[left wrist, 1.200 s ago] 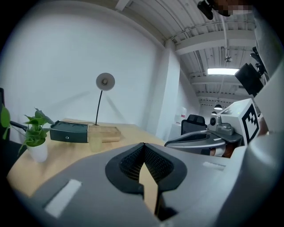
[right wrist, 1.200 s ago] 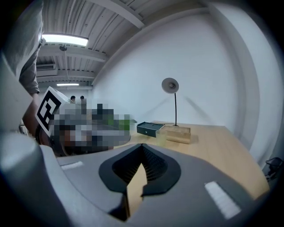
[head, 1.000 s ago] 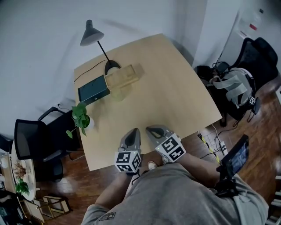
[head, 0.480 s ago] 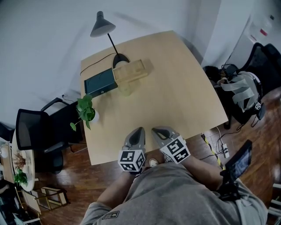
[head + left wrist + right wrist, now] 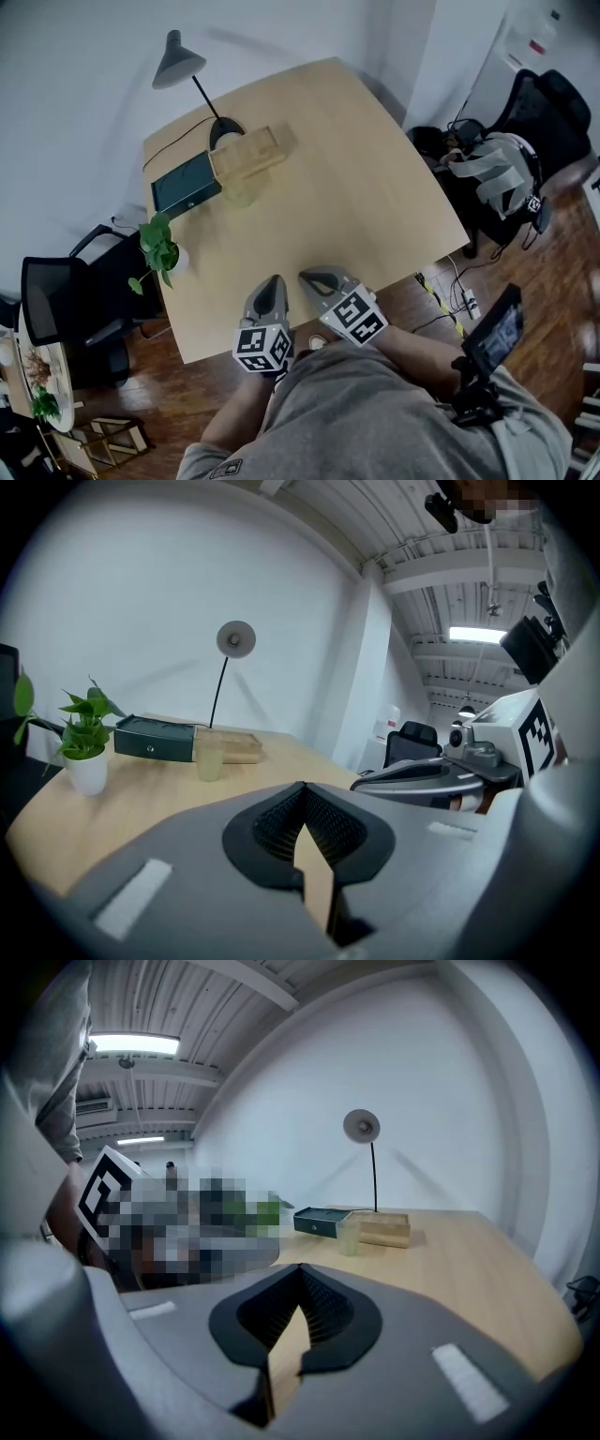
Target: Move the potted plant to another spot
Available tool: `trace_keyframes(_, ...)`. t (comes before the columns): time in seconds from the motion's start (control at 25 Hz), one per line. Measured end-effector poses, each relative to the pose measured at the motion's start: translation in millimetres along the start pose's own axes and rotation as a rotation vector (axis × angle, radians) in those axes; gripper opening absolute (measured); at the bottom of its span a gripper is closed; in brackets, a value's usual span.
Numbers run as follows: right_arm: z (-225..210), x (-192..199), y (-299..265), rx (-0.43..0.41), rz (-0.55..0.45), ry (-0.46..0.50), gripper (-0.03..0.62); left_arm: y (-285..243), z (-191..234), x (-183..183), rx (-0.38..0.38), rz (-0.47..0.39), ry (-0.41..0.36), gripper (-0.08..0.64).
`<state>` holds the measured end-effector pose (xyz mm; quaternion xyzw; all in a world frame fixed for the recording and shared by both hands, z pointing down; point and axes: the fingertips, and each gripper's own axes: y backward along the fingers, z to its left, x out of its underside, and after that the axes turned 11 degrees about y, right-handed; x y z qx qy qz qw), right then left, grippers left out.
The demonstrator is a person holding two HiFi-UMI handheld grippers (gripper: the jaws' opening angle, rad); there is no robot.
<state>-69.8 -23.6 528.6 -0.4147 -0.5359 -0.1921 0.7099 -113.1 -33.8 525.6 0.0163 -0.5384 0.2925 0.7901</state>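
The potted plant (image 5: 159,248), green leaves in a small white pot, stands at the left edge of the wooden table (image 5: 356,187); in the left gripper view the plant (image 5: 84,752) is far off at the left. My left gripper (image 5: 275,279) and right gripper (image 5: 306,275) hover side by side over the table's near edge, well apart from the plant. Both are shut with nothing in them: the left gripper's (image 5: 302,786) tips meet, and so do the right gripper's (image 5: 300,1267).
At the table's far left corner stand a desk lamp (image 5: 178,58), a dark green box (image 5: 186,185), a wooden tray (image 5: 248,155) and a pale cup (image 5: 239,195). A black chair (image 5: 56,300) stands left of the table; another chair with bags (image 5: 506,169) stands right.
Only the head camera has swung a little. Both grippers stay together at the near edge, and the plant stands where it was.
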Motion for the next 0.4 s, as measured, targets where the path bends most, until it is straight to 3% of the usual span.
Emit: trace_keyframes(0.4, -9.7, 5.3, 12.6, 0.000, 0.006, -0.011, 0.005, -6.0, -16.7, 8.1, 0.012, 0.035, -0.015, -0.006)
